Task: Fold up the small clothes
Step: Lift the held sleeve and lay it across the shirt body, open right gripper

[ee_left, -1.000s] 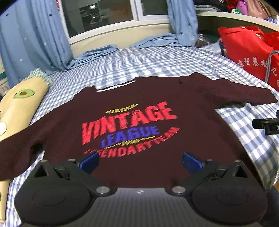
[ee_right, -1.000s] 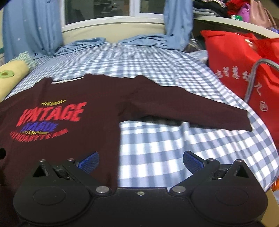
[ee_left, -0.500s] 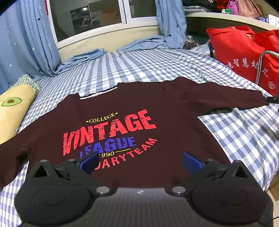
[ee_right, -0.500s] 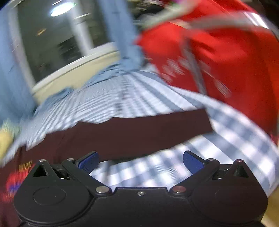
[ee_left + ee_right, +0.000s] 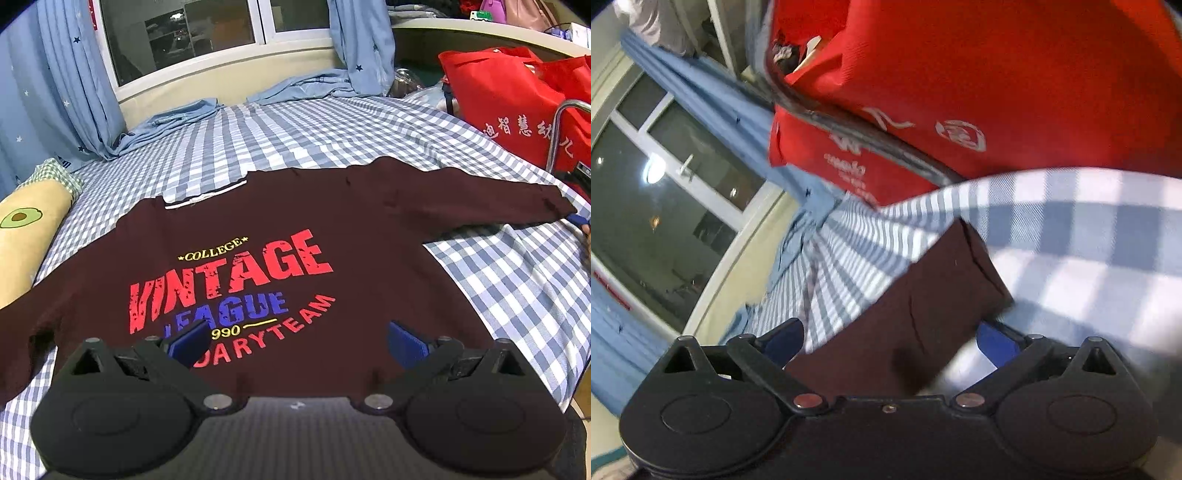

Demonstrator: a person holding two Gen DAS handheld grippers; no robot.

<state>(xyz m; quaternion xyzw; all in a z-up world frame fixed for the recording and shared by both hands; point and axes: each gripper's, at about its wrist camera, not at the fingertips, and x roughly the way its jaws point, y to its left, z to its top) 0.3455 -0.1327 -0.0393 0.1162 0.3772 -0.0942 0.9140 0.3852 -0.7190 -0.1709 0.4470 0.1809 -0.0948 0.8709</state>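
Observation:
A dark maroon long-sleeved sweatshirt [image 5: 280, 229] with "VINTAGE LEAGUE" print lies flat, face up, on the checked bed, sleeves spread. My left gripper [image 5: 295, 341] is open and empty above the shirt's hem. My right gripper [image 5: 890, 345] is open, rolled sideways, its fingers on either side of the right sleeve cuff [image 5: 923, 295]. One blue right fingertip [image 5: 577, 219] shows at the cuff in the left wrist view.
The blue-and-white checked bedsheet [image 5: 498, 273] covers the bed. A red bag [image 5: 517, 99] and a metal tube [image 5: 554, 129] stand close at the right edge. An avocado-print pillow [image 5: 26, 236] lies at left. Blue curtains [image 5: 70, 74] hang at the window behind.
My right gripper has swung right and down to the sleeve cuff and rolled sideways. My left gripper has risen slightly and shifted left over the hem.

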